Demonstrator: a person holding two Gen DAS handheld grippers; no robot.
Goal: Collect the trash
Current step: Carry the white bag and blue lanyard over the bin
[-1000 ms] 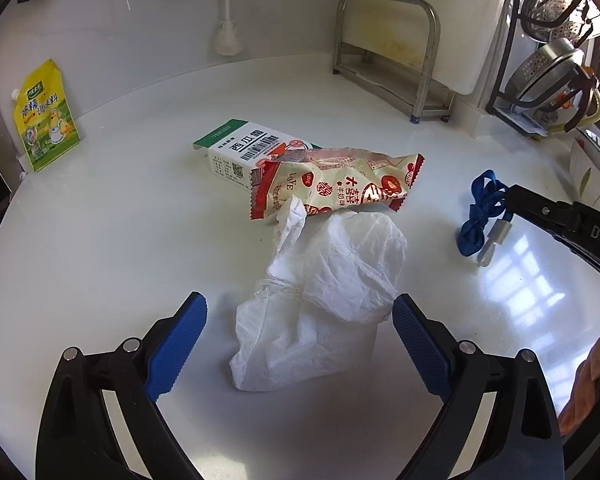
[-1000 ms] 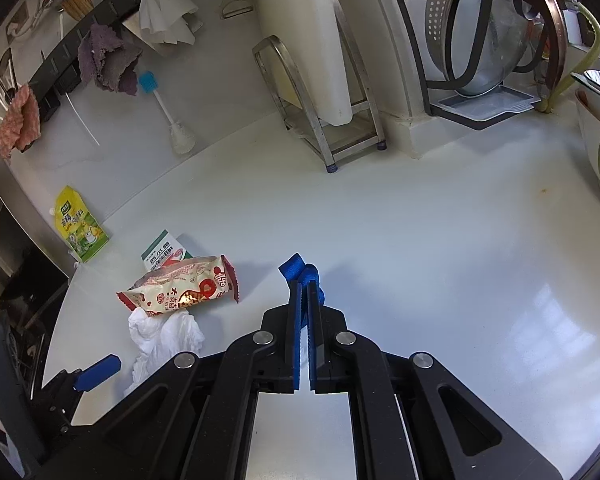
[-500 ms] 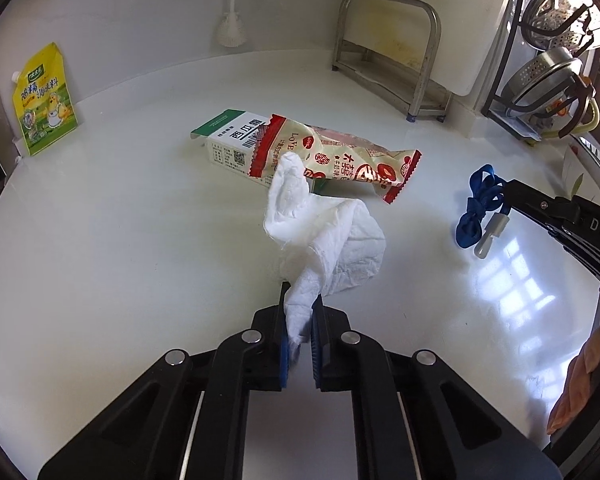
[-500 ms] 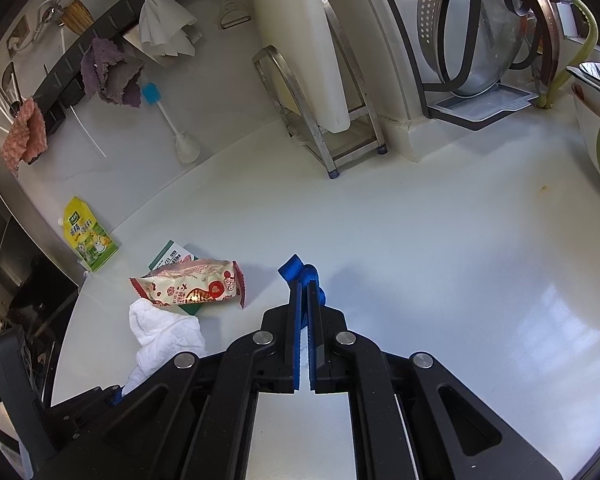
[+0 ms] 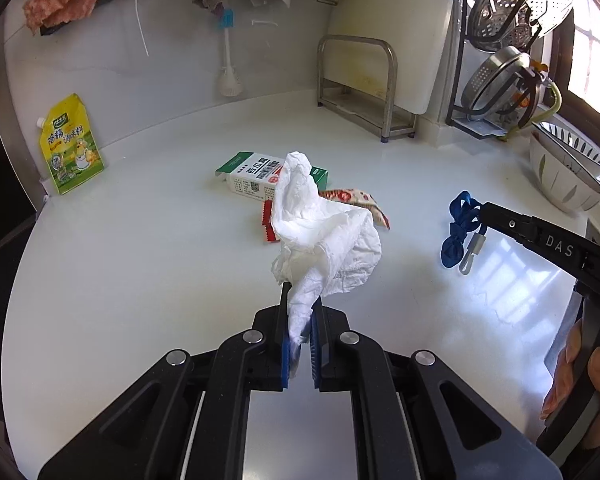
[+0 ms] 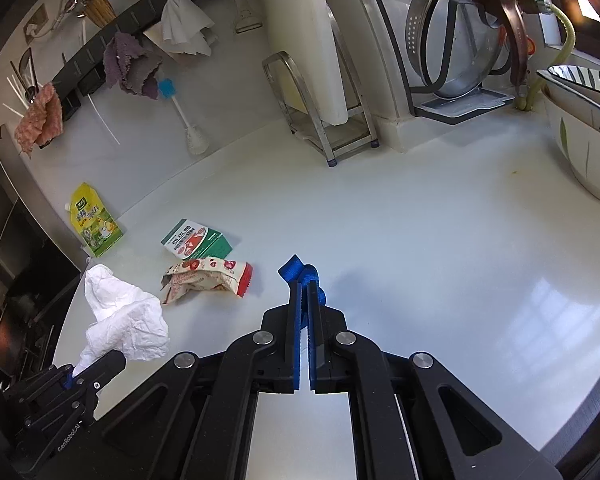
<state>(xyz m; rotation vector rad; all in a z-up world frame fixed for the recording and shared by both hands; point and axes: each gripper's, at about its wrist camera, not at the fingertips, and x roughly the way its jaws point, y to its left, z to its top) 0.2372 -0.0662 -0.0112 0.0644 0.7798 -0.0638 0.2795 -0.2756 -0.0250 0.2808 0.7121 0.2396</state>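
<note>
A second ago the left tongs (image 5: 299, 312) stood apart around the crumpled tissue (image 5: 324, 232); now they clamp it, lifted at frame centre. Right tongs (image 6: 305, 300) pinch the blue lanyard (image 6: 300, 270). Wrapper and carton remain.

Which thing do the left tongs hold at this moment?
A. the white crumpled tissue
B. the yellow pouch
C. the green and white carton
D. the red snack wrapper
A: the left tongs are shut on the white crumpled tissue, which hangs lifted above the counter.
</note>
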